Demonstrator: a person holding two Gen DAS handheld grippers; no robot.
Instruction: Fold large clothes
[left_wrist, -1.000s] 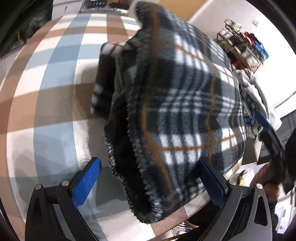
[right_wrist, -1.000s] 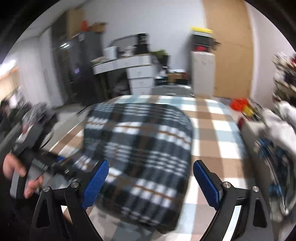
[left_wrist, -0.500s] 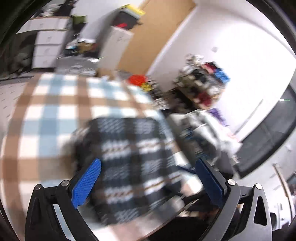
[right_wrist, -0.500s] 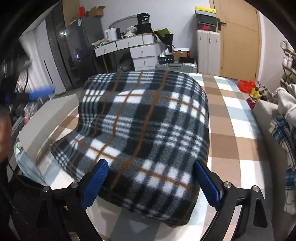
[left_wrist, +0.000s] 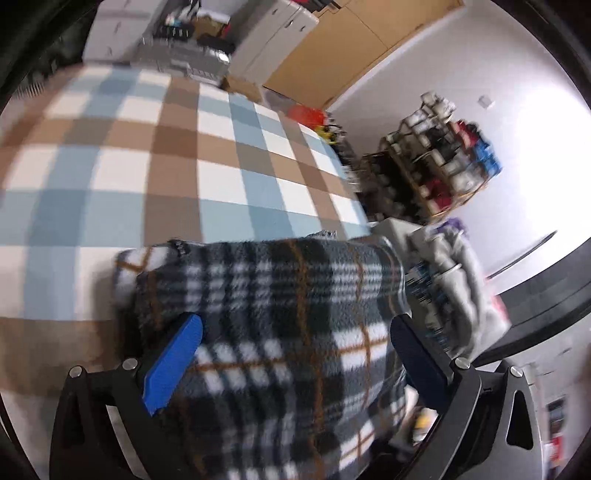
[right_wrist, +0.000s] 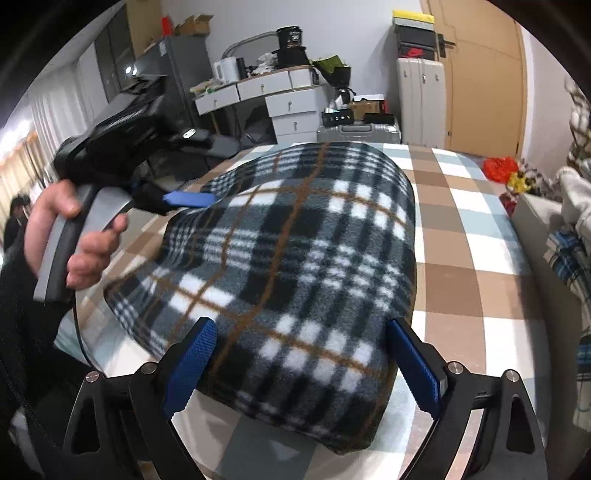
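With both the left gripper (left_wrist: 291, 356) and right gripper (right_wrist: 303, 360) spread wide and gripping nothing, press the folded plaid fleece (right_wrist: 295, 240) flat — squaring edges on the checked cloth (right_wrist: 461, 236).

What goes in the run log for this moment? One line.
stage: fold check | plaid fleece: folded, on checked tablecloth | left gripper: open | right gripper: open | holding: nothing
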